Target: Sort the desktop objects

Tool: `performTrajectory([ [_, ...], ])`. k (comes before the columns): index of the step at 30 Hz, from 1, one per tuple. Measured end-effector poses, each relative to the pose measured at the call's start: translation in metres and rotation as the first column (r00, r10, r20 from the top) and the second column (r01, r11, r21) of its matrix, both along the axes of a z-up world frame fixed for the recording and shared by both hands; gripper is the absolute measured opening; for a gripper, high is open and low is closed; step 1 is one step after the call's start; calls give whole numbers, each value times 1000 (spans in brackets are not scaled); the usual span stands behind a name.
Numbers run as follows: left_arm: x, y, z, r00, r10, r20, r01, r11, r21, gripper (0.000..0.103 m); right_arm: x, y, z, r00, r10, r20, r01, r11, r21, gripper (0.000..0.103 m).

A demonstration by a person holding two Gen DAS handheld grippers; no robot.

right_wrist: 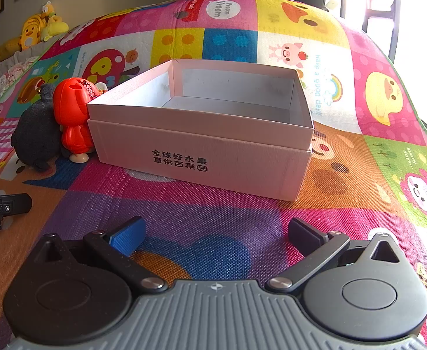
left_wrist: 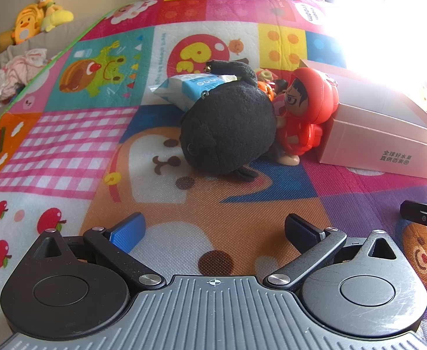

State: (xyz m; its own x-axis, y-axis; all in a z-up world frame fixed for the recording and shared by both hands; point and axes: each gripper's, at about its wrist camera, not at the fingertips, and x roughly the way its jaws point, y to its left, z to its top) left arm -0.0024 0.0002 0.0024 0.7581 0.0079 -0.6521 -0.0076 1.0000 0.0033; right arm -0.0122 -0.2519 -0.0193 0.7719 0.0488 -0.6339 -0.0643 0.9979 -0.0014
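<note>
facing an open stretch of mat (left_wrist: 207, 213), the left gripper (left_wrist: 214, 229) is spread wide and holds nothing; ahead of it lie a black plush (left_wrist: 228, 128) and a red doll (left_wrist: 303, 108) leaning on the box (left_wrist: 385, 143). the right gripper (right_wrist: 216, 232), wide too and holding nothing, faces the box's near wall, bare mat between.

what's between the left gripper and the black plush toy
Nothing: in the left wrist view, only bare play mat lies between the open left gripper and the black plush toy.
</note>
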Motion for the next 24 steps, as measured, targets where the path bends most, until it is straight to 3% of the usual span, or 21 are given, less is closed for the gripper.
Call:
performTrajectory([
  [24, 2, 3, -1, 1000, -9, -13, 9, 1000, -5, 103, 0, 1, 0, 1000, 0, 0, 0, 1000, 0, 103],
])
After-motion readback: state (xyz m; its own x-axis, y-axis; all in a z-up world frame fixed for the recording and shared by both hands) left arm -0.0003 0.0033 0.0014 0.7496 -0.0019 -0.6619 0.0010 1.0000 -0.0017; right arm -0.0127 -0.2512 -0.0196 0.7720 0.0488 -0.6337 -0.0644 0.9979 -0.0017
